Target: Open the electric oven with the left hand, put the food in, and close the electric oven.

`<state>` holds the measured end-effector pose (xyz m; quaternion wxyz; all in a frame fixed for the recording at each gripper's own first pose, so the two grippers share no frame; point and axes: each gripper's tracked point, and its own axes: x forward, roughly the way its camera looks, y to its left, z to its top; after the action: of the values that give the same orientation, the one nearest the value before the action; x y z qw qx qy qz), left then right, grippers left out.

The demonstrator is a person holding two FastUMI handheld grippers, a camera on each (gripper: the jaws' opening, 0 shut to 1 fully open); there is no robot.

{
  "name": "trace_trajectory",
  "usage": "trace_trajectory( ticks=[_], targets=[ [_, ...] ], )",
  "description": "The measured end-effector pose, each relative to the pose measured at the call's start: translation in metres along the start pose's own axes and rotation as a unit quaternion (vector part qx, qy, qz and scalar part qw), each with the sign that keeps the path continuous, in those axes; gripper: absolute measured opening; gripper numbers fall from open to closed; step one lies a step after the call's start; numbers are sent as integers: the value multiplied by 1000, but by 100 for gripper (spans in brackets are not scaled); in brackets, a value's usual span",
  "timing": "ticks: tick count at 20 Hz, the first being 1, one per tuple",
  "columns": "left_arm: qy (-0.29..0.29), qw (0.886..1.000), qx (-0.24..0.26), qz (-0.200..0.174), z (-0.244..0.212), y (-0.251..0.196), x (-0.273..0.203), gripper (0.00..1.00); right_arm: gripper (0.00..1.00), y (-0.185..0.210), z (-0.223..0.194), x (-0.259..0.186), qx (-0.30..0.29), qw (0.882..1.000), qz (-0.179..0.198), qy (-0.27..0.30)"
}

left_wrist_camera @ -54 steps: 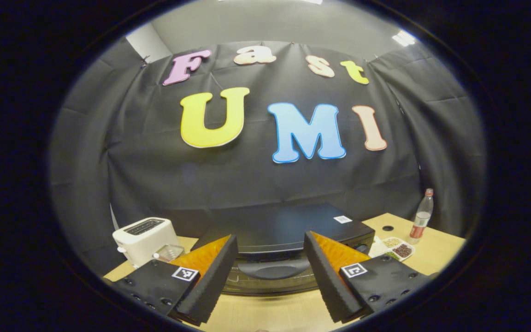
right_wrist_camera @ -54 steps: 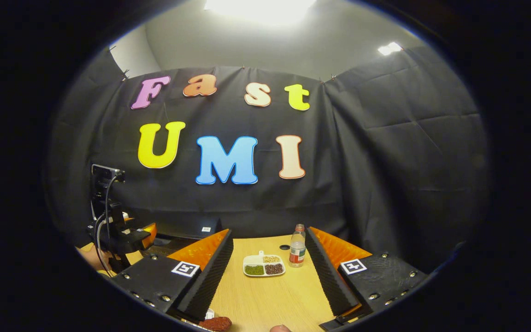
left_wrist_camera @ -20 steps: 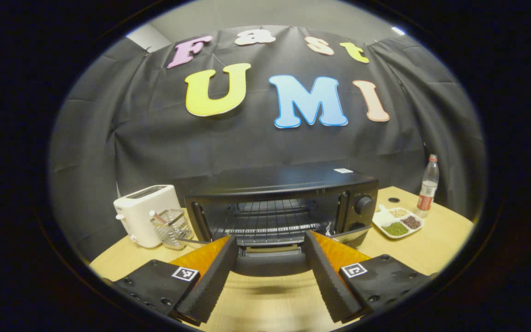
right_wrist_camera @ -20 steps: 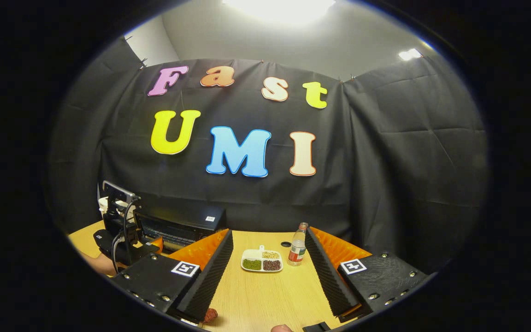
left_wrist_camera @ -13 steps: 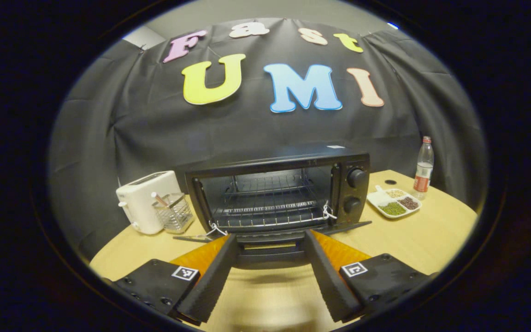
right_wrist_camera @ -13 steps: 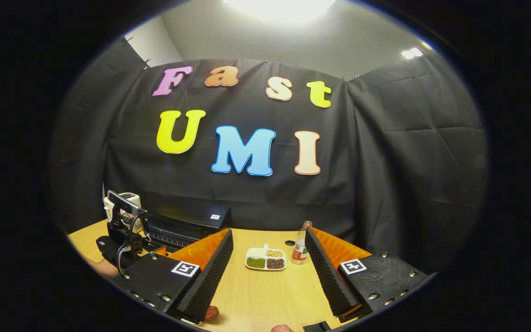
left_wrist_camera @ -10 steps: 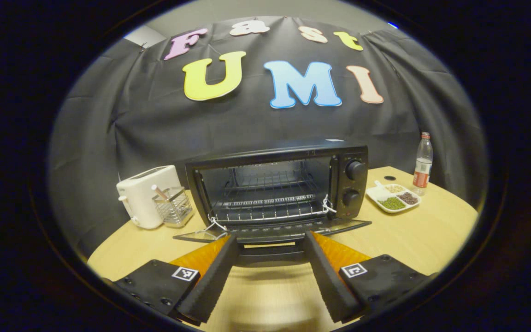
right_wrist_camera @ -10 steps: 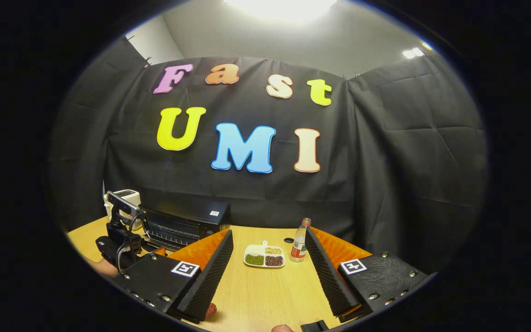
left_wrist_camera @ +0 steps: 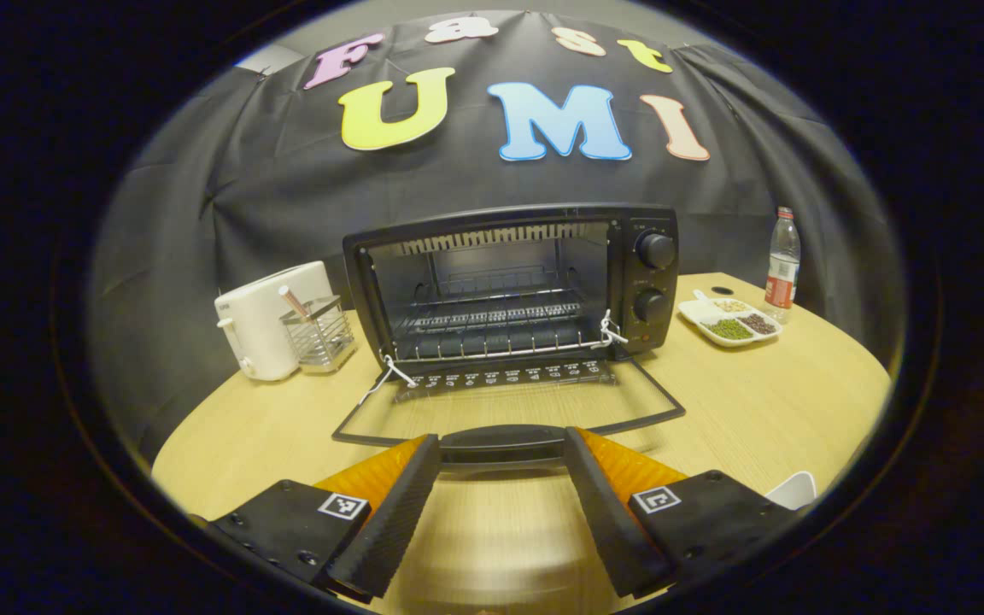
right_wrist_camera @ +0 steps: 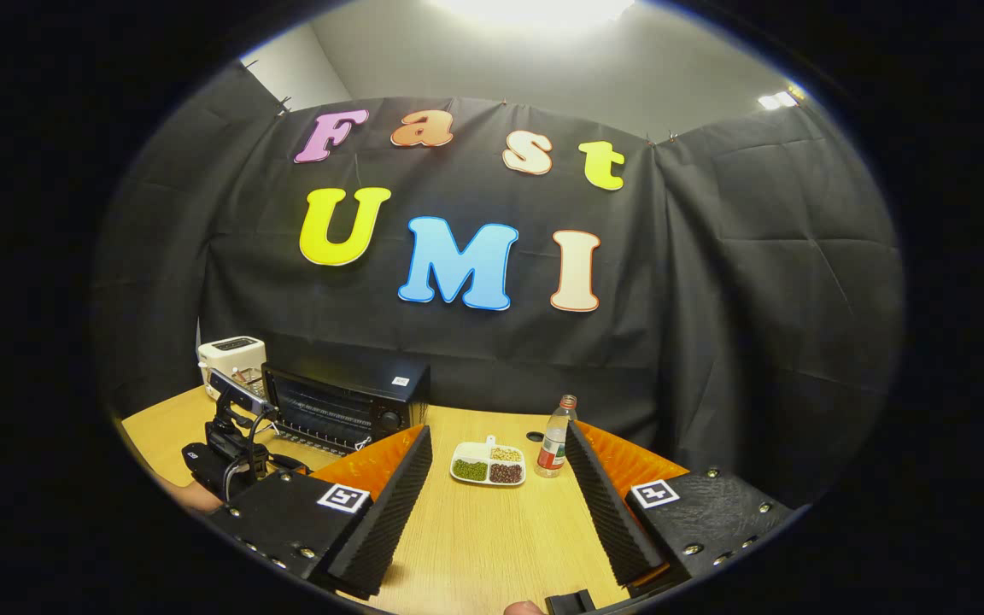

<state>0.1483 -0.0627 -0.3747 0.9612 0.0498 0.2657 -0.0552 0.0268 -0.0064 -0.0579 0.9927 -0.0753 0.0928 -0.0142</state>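
**Oven door down flat, food comes next**

From my seat the big change is the door (left_wrist_camera: pixel 505 401): a moment back it hung only part way open, and now it lies dropped flat toward me on the desk (left_wrist_camera: pixel 757 401), its handle (left_wrist_camera: pixel 502 438) just at the tips of my left claw (left_wrist_camera: pixel 502 453). The left claw's fingers stand apart, one on each side of the handle's ends, and I cannot tell whether they touch it; they are not clamped on it. The electric oven (left_wrist_camera: pixel 513 282) stands wide open at the middle of the desk, its wire rack (left_wrist_camera: pixel 496 314) bare, between a white toaster (left_wrist_camera: pixel 266 320) with a mesh holder (left_wrist_camera: pixel 314 333) on one side and a divided dish of beans (left_wrist_camera: pixel 729 320) and a bottle (left_wrist_camera: pixel 781 265) on the other.

In the right gripper view my right claw (right_wrist_camera: pixel 499 504) hangs over bare desk, fingers spread and holding nothing, with the left claw (right_wrist_camera: pixel 227 457) farther off in front of the oven (right_wrist_camera: pixel 342 406). I cannot make out the food in either view.

I judge the opening step done. What remains is fetching the food with the right claw, setting it on the rack, then lifting the door shut.
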Motion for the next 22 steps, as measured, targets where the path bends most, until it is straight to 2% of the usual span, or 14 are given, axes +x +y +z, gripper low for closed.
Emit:
trace_trajectory(
  ticks=[3,4,5,6,7,10,11,14,15,16,18,20,21,22],
  targets=[
    [-1,1000,3,2,3,-1,-19,97,95,9,-11,4,18,999,25,14],
    [-9,1000,2,2,10,-1,-29,100,95,14,-18,7,27,999,36,23],
    [-17,1000,1,3,18,-1,-38,97,95,17,-26,9,37,998,46,33],
    [-29,1000,0,5,28,0,-49,100,95,21,-31,10,49,996,61,41],
    [-41,999,-2,7,39,2,-61,97,95,27,-35,11,60,994,73,48],
    [-75,997,-12,21,73,12,-93,97,95,32,-45,18,85,990,97,61],
    [-88,996,-17,26,87,17,-105,93,95,35,-49,21,91,988,105,67],
    [-127,991,-23,41,122,29,-141,96,96,47,-69,27,109,980,136,98],
    [-139,989,-23,46,132,33,-152,96,95,51,-76,29,115,976,146,111],
    [-150,987,-23,49,142,37,-163,91,96,54,-84,31,121,973,155,125],
    [-170,984,-21,57,157,43,-184,100,97,60,-98,33,137,964,171,151],
    [-188,980,-22,66,169,52,-203,100,97,72,-113,32,167,949,196,181],
    [-193,978,-24,71,174,55,-210,96,97,79,-118,31,186,940,209,198],
    [-197,977,-28,75,176,58,-216,100,97,85,-127,29,205,930,217,216]
  ],
)
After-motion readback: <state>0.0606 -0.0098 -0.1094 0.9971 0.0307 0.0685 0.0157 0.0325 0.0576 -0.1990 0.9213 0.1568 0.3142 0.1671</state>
